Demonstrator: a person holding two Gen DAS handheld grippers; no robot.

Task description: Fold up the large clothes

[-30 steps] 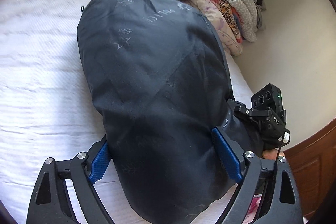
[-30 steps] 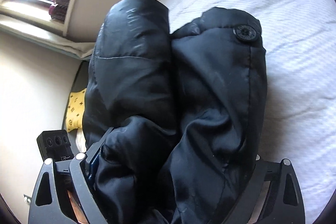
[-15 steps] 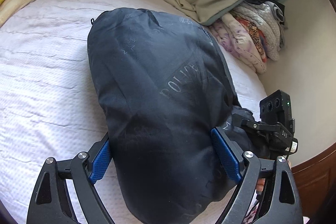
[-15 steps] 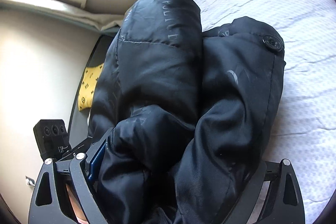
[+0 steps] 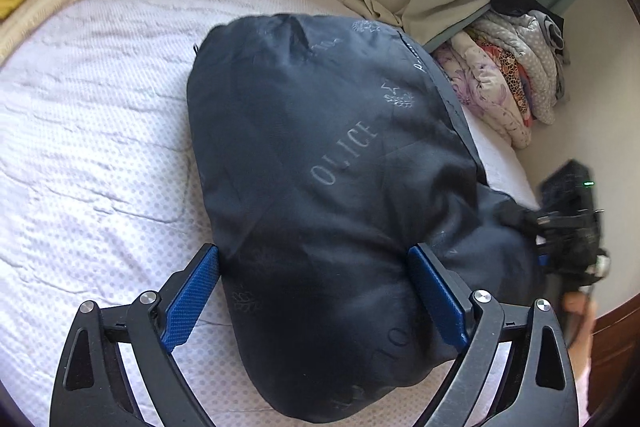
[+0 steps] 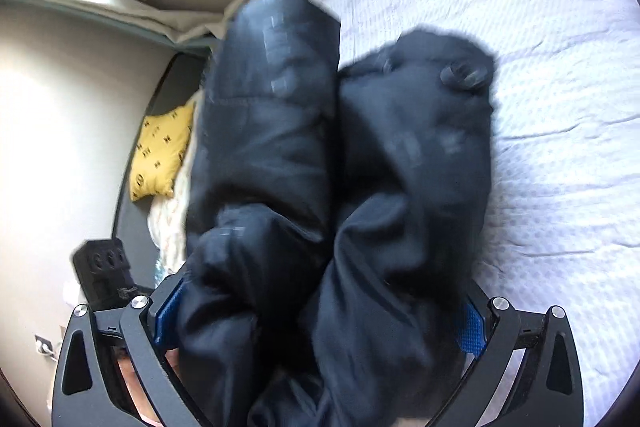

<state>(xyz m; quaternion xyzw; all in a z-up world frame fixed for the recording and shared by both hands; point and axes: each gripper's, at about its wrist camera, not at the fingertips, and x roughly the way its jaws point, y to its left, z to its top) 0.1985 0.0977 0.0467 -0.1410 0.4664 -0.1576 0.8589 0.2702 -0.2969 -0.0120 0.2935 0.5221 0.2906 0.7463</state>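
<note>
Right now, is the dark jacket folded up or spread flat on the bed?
Folded up. The dark jacket sits as a thick, rounded bundle on the white bedspread, with two padded layers doubled side by side in the right wrist view.

A padded jacket [image 5: 340, 187] of dark, smooth synthetic cloth with a faint sheen and tone-on-tone woven lettering lies on a bedspread [image 5: 100, 147] of white, dimpled, quilted fabric. At five and seven o'clock, the left gripper [image 5: 316, 295] shows matt black plastic arms, bright metal pivot pins and rough, stippled blue pads [image 5: 192, 299]. At two o'clock sit soft printed quilts [image 5: 508, 87]; at four o'clock, glossy brown wood [image 5: 616, 339]. A yellow printed cushion [image 6: 162, 151] looks matt.
</note>
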